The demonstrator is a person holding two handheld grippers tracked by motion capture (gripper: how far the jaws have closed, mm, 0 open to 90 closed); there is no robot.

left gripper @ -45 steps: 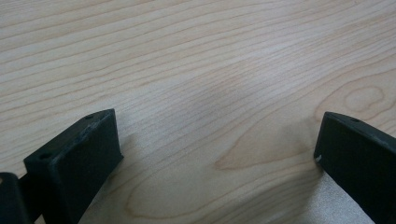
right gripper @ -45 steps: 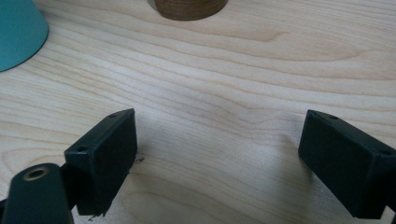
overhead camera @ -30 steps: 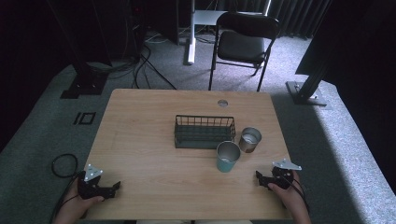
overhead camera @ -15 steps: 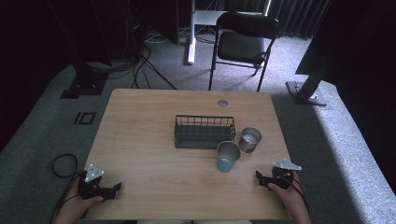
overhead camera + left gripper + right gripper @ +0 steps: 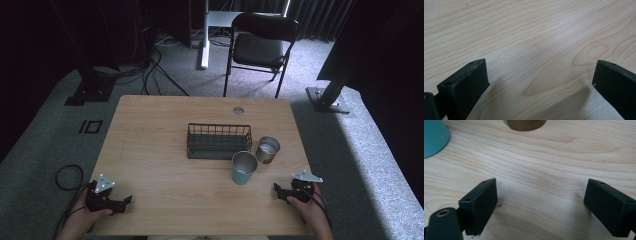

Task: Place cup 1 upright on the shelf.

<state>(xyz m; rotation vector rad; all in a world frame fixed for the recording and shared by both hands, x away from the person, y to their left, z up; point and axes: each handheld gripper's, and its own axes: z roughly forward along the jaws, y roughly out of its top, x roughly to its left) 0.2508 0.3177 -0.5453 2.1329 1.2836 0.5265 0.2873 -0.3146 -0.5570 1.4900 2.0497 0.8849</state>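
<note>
Table (image 5: pixel 165 150) first: pale wood, with a dark wire basket (image 5: pixel 218 141) near its middle. Just right of the basket stand two cups, a teal cup (image 5: pixel 244 168) nearer the person and a brown cup (image 5: pixel 267 149) behind it, close together but apart as far as I can tell. The right gripper (image 5: pixel 281 192) rests at the near right edge, its jaws spread wide and holding nothing, pointing toward the teal cup, the nearest thing to it. The left gripper (image 5: pixel 121 202) lies at the near left corner, well apart from everything, jaws equally wide and empty.

Both cups look like thin metal tumblers with a coloured outside: likely light, stiff, and smooth enough to slip under a weak pinch. The teal one tapers toward its base and stands mouth up, so a hold across the rim, one jaw inside and one outside, seems safer than squeezing the sloped wall, where the jaws could slide up. Being empty and light, it could tip or skid if nudged from the side. The basket is rigid wire, easy to catch by its top bar.

From above, the whole layout reads plainly, but the jaw gaps are small. The right gripper view shows the wide gap clearly, plus the teal cup's wall (image 5: pixel 434 137) at upper left and the brown cup's base (image 5: pixel 525 124) at top. The left gripper view shows bare wood grain between its jaws.
</note>
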